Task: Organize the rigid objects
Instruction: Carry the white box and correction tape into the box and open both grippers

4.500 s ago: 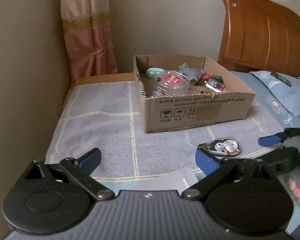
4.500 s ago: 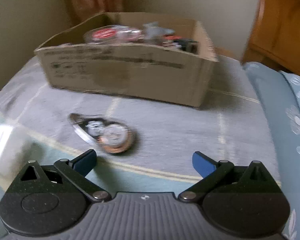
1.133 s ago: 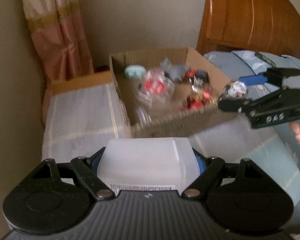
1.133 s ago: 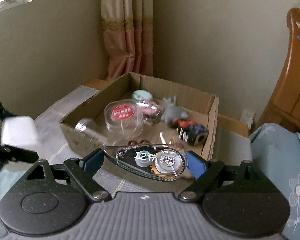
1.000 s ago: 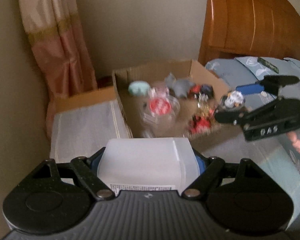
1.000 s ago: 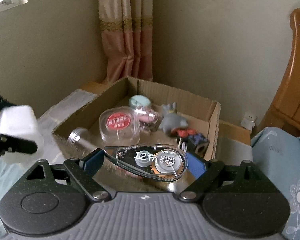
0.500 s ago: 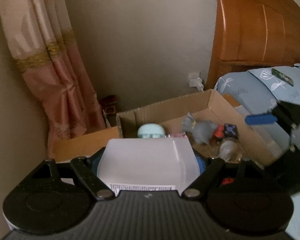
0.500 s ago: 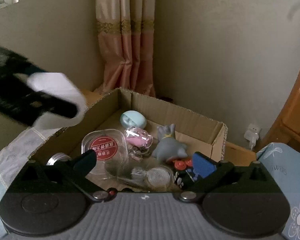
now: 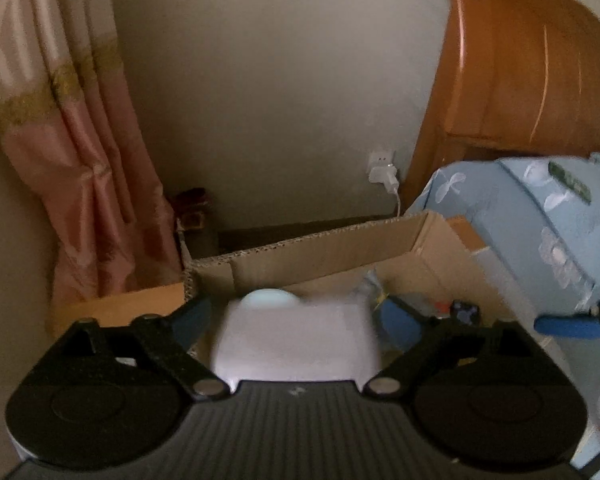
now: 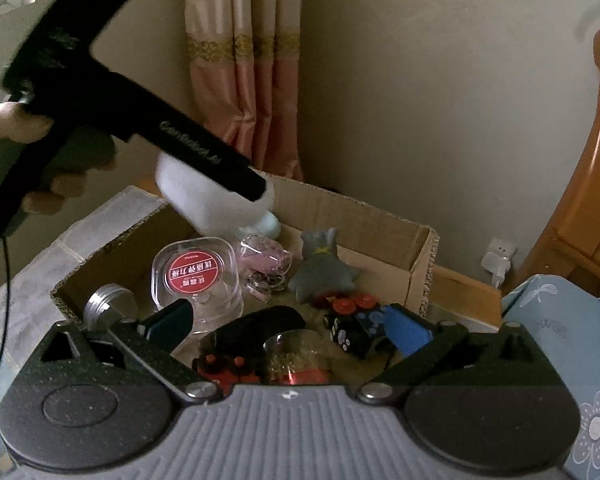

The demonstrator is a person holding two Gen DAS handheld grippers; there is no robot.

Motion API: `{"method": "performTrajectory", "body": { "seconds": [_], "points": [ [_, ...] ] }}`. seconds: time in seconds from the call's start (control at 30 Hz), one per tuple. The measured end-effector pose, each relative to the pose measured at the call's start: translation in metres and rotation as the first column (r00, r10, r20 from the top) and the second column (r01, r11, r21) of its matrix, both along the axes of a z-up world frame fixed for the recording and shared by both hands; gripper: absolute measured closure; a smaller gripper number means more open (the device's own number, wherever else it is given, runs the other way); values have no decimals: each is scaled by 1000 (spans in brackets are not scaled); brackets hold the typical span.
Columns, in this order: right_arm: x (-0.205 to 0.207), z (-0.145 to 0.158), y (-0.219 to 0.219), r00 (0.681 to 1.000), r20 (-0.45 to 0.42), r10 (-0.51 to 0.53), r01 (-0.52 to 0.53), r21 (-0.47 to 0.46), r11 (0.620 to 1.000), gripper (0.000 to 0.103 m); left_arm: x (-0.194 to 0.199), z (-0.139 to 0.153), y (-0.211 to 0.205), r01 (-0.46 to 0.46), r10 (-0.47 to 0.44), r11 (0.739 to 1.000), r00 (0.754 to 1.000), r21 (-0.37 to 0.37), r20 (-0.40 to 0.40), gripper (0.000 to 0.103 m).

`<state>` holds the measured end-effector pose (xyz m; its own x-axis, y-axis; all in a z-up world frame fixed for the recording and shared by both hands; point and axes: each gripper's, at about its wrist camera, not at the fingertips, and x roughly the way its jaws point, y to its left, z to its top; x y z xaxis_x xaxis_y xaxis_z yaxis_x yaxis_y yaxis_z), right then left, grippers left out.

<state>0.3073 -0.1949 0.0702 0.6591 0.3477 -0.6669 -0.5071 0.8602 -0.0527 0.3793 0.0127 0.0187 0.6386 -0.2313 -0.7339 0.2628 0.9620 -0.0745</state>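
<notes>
Left gripper (image 9: 296, 320) is over the back-left part of the cardboard box (image 10: 418, 276), jaws opening with the white plastic container (image 9: 296, 344) still between them; pads look clear of its sides, so it reads as being let go, though the frame is blurred. In the right wrist view the container (image 10: 212, 196) hangs just above the box's far-left corner, over a pale teal object (image 10: 270, 224). Right gripper (image 10: 288, 322) has its jaws spread wide, nothing between them, hovering above the box's near edge. Box already holds a clear case with red label (image 10: 194, 272), a grey toy figure (image 10: 320, 268), a silver-capped item (image 10: 106, 304), a black dice-like cube (image 10: 356, 330) and small red bits. To do this release well: hold the left tool steady until the jaws are fully apart, let the container fall straight, don't drag it sideways. Risk, as I judge it: it lands on the teal object or the clear case and tips against the box wall. Pull back up and away only once it's free.
</notes>
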Motion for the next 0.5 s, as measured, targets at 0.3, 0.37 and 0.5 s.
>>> {"method": "performTrajectory", "body": {
  "seconds": [0.3,0.37,0.5],
  "points": [
    [-23,10,1,1000,7,3,-3,7,1000,0,-37,17,17,-71,69,997,996,31,54,8],
    [-31,11,2,1000,0,-8,8,-3,1000,0,-53,22,21,-92,89,995,993,29,80,5],
    [-47,12,2,999,-19,-45,45,-20,999,0,-90,30,26,-133,129,991,980,19,151,3]
  ]
}}
